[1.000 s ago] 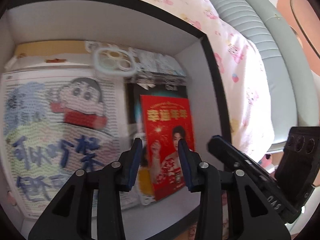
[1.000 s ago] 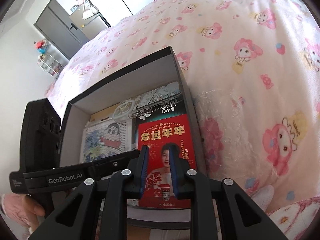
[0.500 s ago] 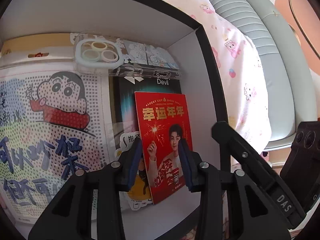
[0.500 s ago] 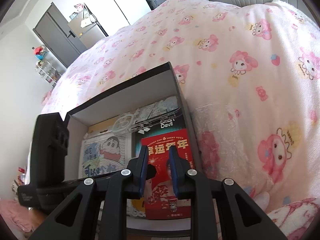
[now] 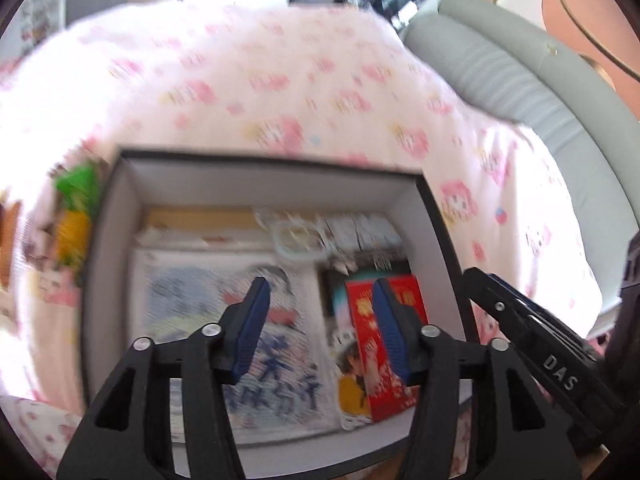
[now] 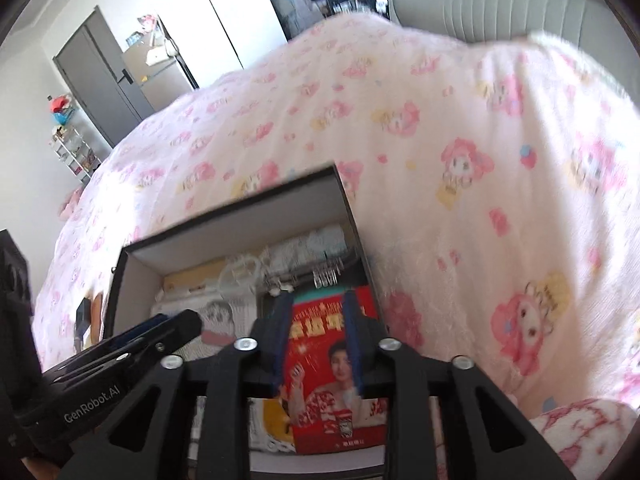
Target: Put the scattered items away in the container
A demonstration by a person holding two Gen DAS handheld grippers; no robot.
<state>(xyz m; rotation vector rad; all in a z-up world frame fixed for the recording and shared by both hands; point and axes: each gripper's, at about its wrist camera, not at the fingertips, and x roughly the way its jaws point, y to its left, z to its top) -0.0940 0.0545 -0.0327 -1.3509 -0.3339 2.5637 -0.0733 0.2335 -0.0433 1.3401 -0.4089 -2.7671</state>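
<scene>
Left gripper [image 5: 318, 330]: jaws spread, nothing held, above the box [image 5: 276, 168].
Right gripper [image 6: 316, 338]: jaws parted, nothing pinched; red card [image 6: 334, 364] seen lying beyond them.
Box contents: red card [image 5: 384, 344] under the right jaw, cartoon sheet [image 5: 224, 308] under the left, phone case [image 5: 298, 238] ahead.
Bed [image 5: 280, 80]: green-and-yellow item [image 5: 76, 216] left outside the box, to the left.
Progress: judged mostly done; that item is yet to be stowed.

The box [image 5: 436, 216] sits on the bed [image 5: 280, 80]. Inside it, the printed sheet [image 5: 192, 304] lies left, the card [image 5: 384, 364] right, the phone case [image 5: 298, 238] behind both, against the far wall. Small packets [image 5: 76, 216] lie outside, just left of the box.
</scene>
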